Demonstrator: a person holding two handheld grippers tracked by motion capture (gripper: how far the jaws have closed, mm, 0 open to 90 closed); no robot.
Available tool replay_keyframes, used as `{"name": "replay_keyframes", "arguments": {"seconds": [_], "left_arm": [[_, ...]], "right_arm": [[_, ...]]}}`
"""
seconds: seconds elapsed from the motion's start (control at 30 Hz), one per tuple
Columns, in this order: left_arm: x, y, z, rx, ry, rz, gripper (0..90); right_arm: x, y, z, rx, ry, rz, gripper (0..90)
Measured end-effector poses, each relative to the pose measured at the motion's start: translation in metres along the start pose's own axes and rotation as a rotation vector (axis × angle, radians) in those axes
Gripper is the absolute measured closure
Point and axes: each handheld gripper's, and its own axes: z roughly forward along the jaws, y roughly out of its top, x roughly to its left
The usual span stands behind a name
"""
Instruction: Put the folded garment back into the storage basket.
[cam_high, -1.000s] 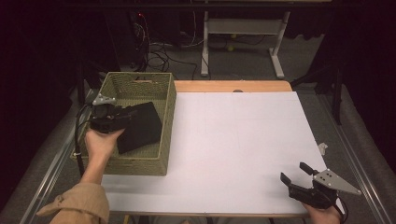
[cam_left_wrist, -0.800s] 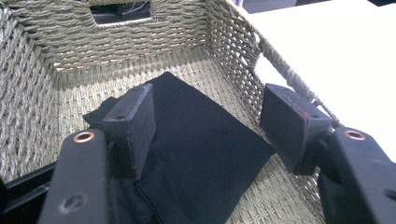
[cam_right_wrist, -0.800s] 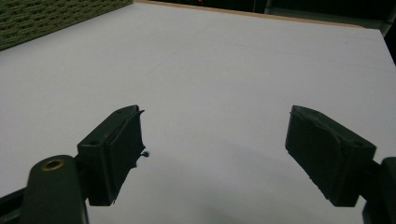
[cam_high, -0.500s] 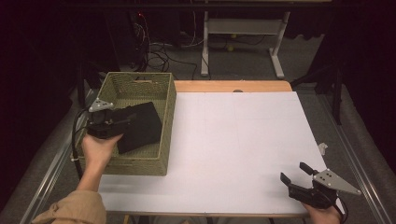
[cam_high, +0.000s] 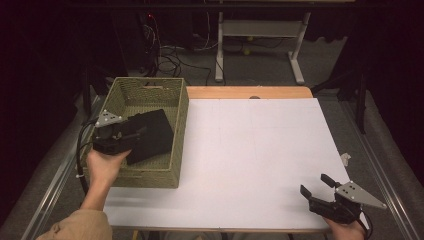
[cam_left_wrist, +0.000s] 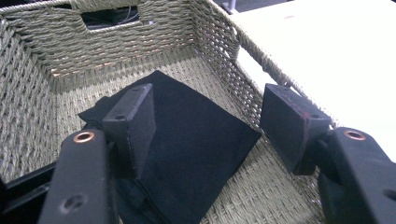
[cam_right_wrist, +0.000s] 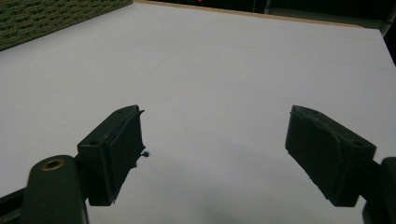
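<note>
The black cloth (cam_left_wrist: 187, 154) is lying folded on the floor of the woven basket (cam_high: 177, 117), which is sitting at about nine o'clock on the white table (cam_high: 260, 150). Nothing else is showing inside the basket, and no label or writing is readable anywhere. The left gripper (cam_left_wrist: 208, 126) is hovering just above the cloth with its jaws standing apart, pinching nothing. The left gripper view is showing the basket's handle slot (cam_left_wrist: 109, 16) in the far wall. The right gripper (cam_high: 316, 186) is waiting at five o'clock near the table's edge, jaws spread wide over bare white surface.
</note>
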Motion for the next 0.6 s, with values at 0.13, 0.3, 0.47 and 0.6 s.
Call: {"name": "replay_keyframes", "arguments": {"seconds": [0.13,0.3,0.47,0.6], "left_arm": [[-0.001,-0.002,-0.003,-0.008,-0.005,0.000,32.9],[-0.003,-0.004,-0.006,-0.011,-0.002,0.011,32.9],[-0.004,-0.009,-0.008,-0.012,-0.004,0.014,32.9],[-0.004,-0.012,-0.010,-0.014,-0.004,0.014,32.9]], "right_arm": [[0.000,0.000,0.000,0.000,0.000,-0.001,19.4],[0.000,0.000,0.000,-0.001,0.000,-0.001,19.3],[0.000,0.000,0.000,0.001,0.000,0.000,19.4],[0.000,0.000,0.000,0.001,0.000,0.000,19.4]]}}
